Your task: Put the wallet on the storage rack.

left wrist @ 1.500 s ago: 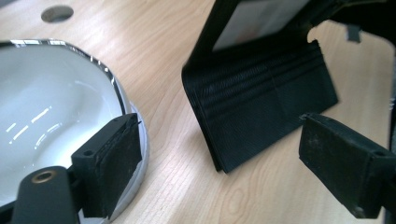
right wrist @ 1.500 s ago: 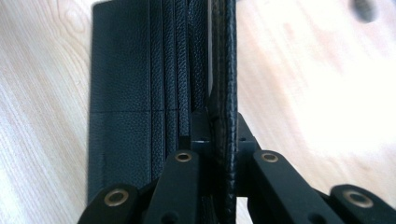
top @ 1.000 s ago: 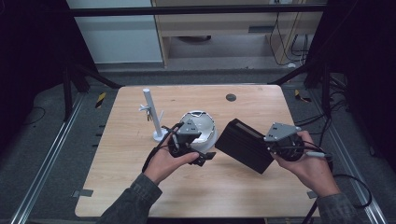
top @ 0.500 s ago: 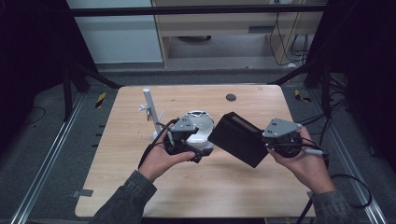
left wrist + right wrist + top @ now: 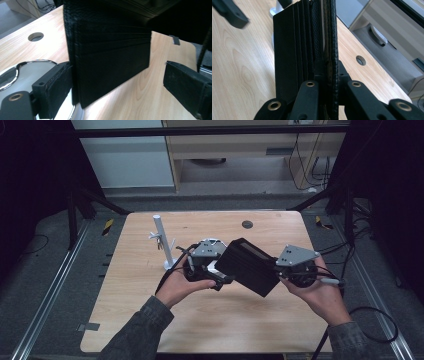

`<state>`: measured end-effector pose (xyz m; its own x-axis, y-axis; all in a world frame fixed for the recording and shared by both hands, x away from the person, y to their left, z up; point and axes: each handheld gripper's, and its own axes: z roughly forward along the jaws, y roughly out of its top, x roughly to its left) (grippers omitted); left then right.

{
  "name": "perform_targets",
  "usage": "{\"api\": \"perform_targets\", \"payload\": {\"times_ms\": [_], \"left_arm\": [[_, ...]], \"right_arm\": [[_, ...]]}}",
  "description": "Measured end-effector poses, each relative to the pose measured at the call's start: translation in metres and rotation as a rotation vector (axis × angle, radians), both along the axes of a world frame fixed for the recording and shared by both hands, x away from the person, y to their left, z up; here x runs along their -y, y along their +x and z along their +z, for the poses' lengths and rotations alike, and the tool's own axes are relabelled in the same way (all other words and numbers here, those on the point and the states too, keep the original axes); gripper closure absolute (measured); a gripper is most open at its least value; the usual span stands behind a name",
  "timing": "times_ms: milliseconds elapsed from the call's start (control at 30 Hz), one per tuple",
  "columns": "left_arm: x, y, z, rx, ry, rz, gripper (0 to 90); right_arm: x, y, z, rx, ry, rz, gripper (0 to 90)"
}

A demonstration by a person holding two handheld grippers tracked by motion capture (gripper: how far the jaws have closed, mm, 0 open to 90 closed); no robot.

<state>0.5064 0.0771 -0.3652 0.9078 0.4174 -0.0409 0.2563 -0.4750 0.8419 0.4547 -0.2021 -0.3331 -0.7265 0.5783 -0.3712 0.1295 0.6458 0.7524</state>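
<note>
A black leather wallet (image 5: 247,266) hangs tilted above the middle of the wooden table (image 5: 150,320). My right gripper (image 5: 276,270) is shut on its right end; in the right gripper view both jaws pinch the wallet (image 5: 294,45) edge-on at the gripper's (image 5: 327,75) tips. My left gripper (image 5: 220,275) is at the wallet's left end and stands open. In the left gripper view the wallet's (image 5: 112,50) card-slot side sits between the jaws of that gripper (image 5: 120,92), close against the left pad (image 5: 60,87) and well apart from the right pad (image 5: 187,87).
A white post on a round base (image 5: 162,240) stands at the table's left. A shiny round metal dish (image 5: 30,72) lies under the left gripper. A cable hole (image 5: 247,224) is near the far edge. Cables trail off to the right.
The wallet and right gripper have shifted a little left and away, bringing the wallet's free end in between the left gripper's jaws. The left hand has barely moved.
</note>
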Motion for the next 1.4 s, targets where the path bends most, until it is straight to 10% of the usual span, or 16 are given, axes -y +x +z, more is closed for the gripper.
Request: {"api": "perform_targets", "payload": {"times_ms": [1100,1400], "left_arm": [[0.006,0.027,-0.011,-0.065,0.014,-0.025,17.3],[0.002,0.026,-0.006,-0.151,0.025,-0.087,66.8]], "right_arm": [[-0.005,-0.005,0.004,0.009,0.035,0.048,84.8],[-0.005,-0.004,-0.009,-0.015,0.040,0.084,84.3]]}}
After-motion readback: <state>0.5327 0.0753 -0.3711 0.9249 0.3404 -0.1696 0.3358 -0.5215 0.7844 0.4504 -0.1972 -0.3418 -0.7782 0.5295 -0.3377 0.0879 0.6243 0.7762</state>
